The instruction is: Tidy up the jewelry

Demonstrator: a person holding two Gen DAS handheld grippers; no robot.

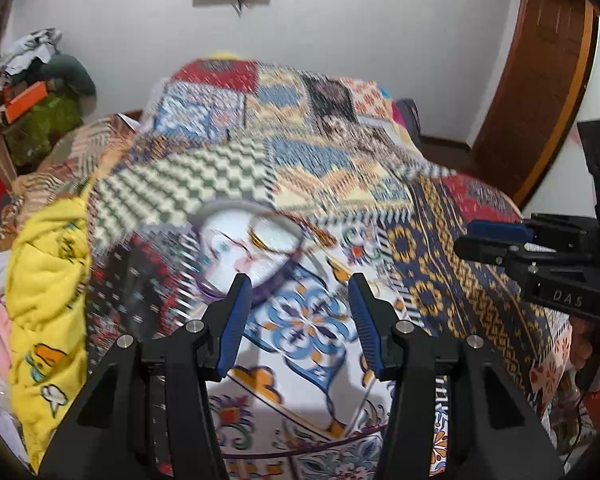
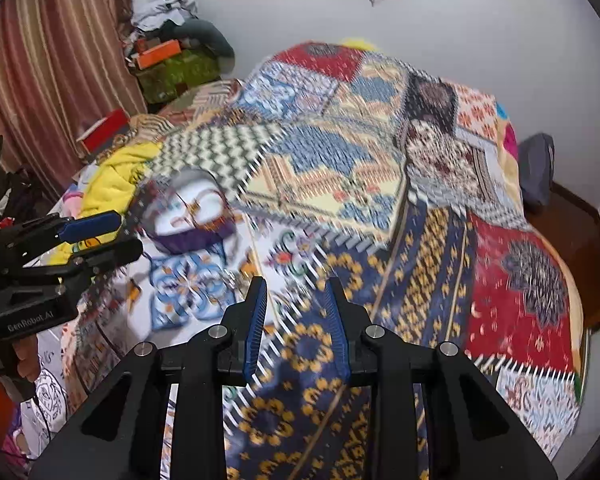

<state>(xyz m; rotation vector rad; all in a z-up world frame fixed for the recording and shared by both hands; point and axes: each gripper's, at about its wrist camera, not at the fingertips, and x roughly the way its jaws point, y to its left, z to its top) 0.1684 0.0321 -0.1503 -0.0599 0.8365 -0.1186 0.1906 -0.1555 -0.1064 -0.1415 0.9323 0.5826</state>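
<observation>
A round white dish with a purple rim (image 1: 236, 248) lies on the patchwork bedspread and holds blurred jewelry, among it gold bangles (image 1: 268, 236) and thin chains. My left gripper (image 1: 300, 300) is open and empty, just in front of the dish and a little to its right. The dish also shows in the right wrist view (image 2: 192, 216), at the left. My right gripper (image 2: 296, 312) is open and empty, over the blue and gold patch to the right of the dish. Both views are motion-blurred.
A yellow blanket (image 1: 48, 288) is bunched at the bed's left side. A cluttered pile (image 2: 176, 60) and a striped curtain (image 2: 52, 60) stand at the far left. A wooden door frame (image 1: 540, 92) is at the right. A dark cushion (image 2: 536, 168) lies beyond the bed.
</observation>
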